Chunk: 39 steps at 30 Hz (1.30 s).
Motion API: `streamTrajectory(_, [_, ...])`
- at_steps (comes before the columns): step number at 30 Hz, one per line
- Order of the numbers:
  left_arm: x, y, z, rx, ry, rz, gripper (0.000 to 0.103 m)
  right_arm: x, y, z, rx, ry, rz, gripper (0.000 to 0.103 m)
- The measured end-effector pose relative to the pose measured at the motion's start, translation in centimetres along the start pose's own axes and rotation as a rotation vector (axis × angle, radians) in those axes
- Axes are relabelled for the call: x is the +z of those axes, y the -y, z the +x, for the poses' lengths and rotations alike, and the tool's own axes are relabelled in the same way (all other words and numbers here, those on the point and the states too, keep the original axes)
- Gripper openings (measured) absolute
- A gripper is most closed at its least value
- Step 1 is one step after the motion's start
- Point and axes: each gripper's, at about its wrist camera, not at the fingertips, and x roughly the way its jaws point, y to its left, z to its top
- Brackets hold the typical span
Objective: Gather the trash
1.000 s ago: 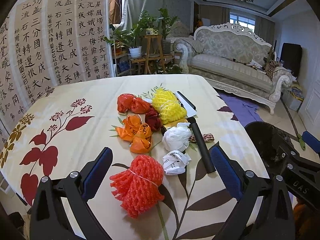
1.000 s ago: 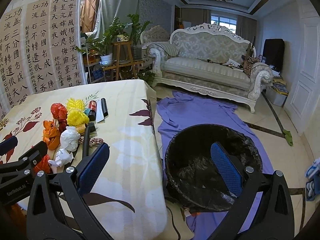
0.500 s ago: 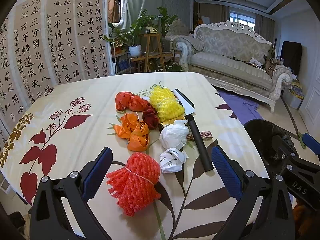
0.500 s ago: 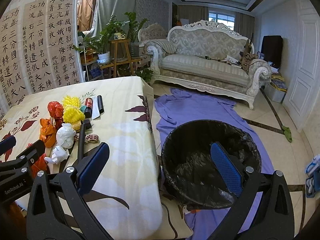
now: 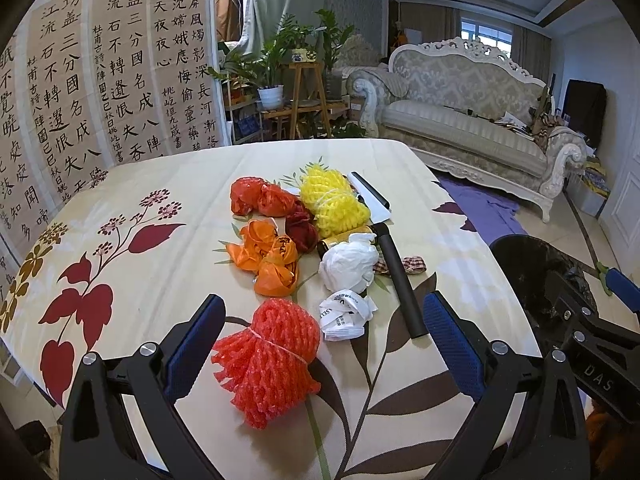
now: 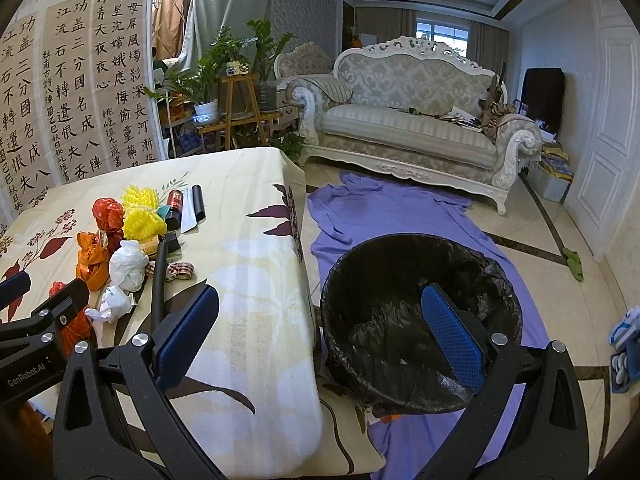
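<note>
Trash lies in a cluster on the flowered tablecloth (image 5: 132, 200): a red foam net (image 5: 268, 360) nearest me, crumpled white paper (image 5: 344, 314), a white plastic wad (image 5: 350, 266), orange bags (image 5: 268, 256), red bags (image 5: 260, 198) and a yellow foam net (image 5: 334, 200). My left gripper (image 5: 322, 344) is open, its blue pads either side of the red net and just short of it. My right gripper (image 6: 320, 332) is open and empty, held over the table edge beside the black-lined bin (image 6: 420, 320) on the floor.
A black-handled scraper (image 5: 396, 276), a checked ribbon (image 5: 412, 266) and a dark can (image 6: 174, 206) lie among the trash. A purple cloth (image 6: 380, 216) covers the floor by the bin. A sofa (image 6: 412, 128), plant stand (image 6: 240, 108) and calligraphy screen (image 5: 80, 80) stand behind.
The left gripper has edged forward, so the red foam net sits slightly farther in between its pads. The right gripper has shifted a little, with the bin now closer and larger in view.
</note>
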Motion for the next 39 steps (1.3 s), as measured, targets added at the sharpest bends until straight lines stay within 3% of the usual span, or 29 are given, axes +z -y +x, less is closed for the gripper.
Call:
streamTrajectory(21, [-0.12, 0.55, 0.06, 0.018, 0.007, 0.029, 0.096, -0.12, 0.23, 0.32, -0.011, -0.018, 0.008, 0.099])
streamTrajectory(39, [0.43, 0.57, 0.12, -0.014, 0.006, 0.023, 0.096, -0.15, 0.21, 0.41, -0.006, -0.016, 0.012, 0.099])
